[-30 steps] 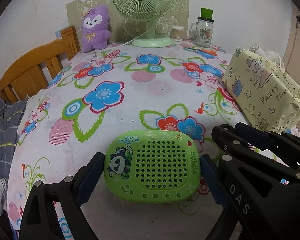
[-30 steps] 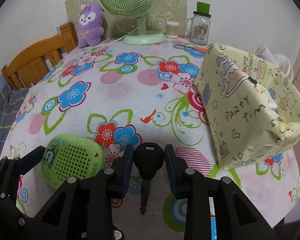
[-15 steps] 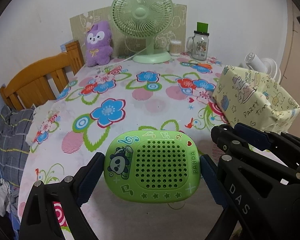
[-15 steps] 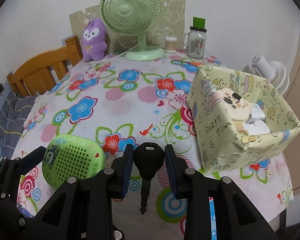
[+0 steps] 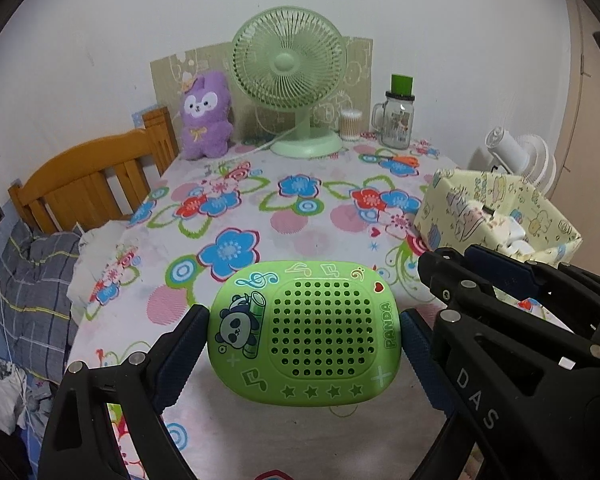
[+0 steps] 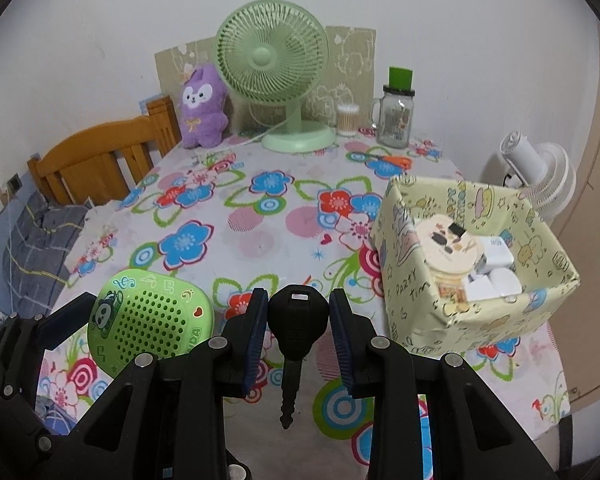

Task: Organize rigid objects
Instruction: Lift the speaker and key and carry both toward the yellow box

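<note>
The bench (image 5: 300, 216) is covered with a flowered cloth and stands against a white wall, with a green fan (image 5: 290, 76), a purple plush toy (image 5: 205, 116) and a glass jar (image 5: 398, 120) at its far edge. A wooden chair (image 5: 88, 180) is at the left side.

The left gripper (image 5: 304, 332) holds a green panda speaker (image 5: 304, 332) by its two short ends, clear above the cloth. The jaws stand wide, and each pad presses on an end of the speaker. The right gripper (image 6: 298, 320) is closed on the black head of a key (image 6: 298, 316), whose metal blade hangs down free between the fingers.

At the right side stands an open box (image 6: 404, 280) wrapped in yellow party paper, already with some small things inside. I judge both objects should go there.

The risks are these. The speaker has rounded, smooth ends, so it can slip or rotate out if the hand tilts. The key can swing around its head. The two grippers are close beside each other and may collide over the box, or push its thin paper wall.
</note>
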A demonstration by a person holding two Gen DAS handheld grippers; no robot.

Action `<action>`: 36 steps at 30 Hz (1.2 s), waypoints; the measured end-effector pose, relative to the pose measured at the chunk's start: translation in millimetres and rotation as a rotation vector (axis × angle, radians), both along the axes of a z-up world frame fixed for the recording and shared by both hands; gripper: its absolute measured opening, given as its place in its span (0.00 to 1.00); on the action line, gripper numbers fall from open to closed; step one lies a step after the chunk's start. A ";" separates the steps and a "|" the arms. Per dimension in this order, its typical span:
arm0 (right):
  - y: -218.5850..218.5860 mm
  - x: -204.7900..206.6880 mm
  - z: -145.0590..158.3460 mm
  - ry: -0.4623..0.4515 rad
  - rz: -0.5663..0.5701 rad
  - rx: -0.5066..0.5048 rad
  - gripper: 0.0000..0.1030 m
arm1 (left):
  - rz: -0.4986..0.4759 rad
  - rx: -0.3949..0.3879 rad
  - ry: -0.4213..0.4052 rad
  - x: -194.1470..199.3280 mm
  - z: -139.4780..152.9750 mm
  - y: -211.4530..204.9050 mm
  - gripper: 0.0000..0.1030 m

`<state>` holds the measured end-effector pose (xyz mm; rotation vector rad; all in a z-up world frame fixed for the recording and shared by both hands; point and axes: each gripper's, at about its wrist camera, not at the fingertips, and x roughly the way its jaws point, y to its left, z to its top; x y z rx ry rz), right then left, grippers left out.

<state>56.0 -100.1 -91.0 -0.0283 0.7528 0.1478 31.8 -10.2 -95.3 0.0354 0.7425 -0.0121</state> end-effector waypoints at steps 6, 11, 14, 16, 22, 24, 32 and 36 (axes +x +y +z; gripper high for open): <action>-1.3 -4.8 15.5 -0.031 0.005 0.008 0.33 | 0.001 0.004 -0.034 -5.1 14.4 -0.3 0.92; -2.8 -9.1 25.1 -0.051 0.009 0.009 0.33 | 0.002 0.004 -0.055 -9.0 22.4 -1.3 0.92; -4.7 -9.7 29.5 -0.059 0.010 0.008 0.33 | -0.001 0.000 -0.063 -8.9 26.3 -4.1 0.92; -7.5 -9.1 32.4 -0.065 0.008 0.007 0.33 | -0.003 -0.001 -0.068 -8.0 28.9 -7.0 0.92; -18.6 -5.5 38.0 -0.074 0.003 0.008 0.33 | -0.009 0.001 -0.078 -3.6 34.0 -18.3 0.92; -23.7 -3.3 38.8 -0.074 0.001 0.007 0.33 | -0.012 0.001 -0.078 -1.2 34.8 -23.6 0.92; -44.8 5.2 41.5 -0.078 -0.020 0.011 0.33 | -0.034 0.009 -0.082 8.7 37.7 -44.1 0.92; -56.2 10.2 41.5 -0.075 -0.036 0.015 0.33 | -0.049 0.012 -0.079 14.6 37.9 -54.6 0.92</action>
